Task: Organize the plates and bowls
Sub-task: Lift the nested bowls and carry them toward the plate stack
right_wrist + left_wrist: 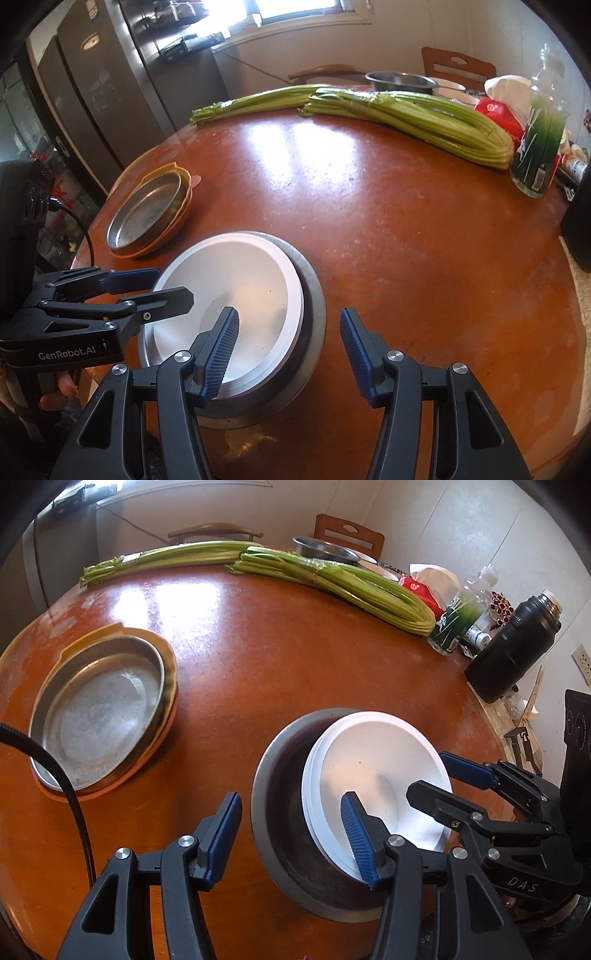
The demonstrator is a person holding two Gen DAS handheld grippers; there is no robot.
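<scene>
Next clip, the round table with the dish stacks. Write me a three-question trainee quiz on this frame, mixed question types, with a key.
1. True or false: the white bowls sit inside the metal basin.
2. What does the metal plate rest on? A) bare table B) orange plates C) celery
3. Fill in: each gripper straddles the basin's ____, one finger inside and one outside.

Key: 1 true; 2 B; 3 rim. The left gripper and the right gripper both have open jaws with the rim between them; no pad visibly presses on it.
</scene>
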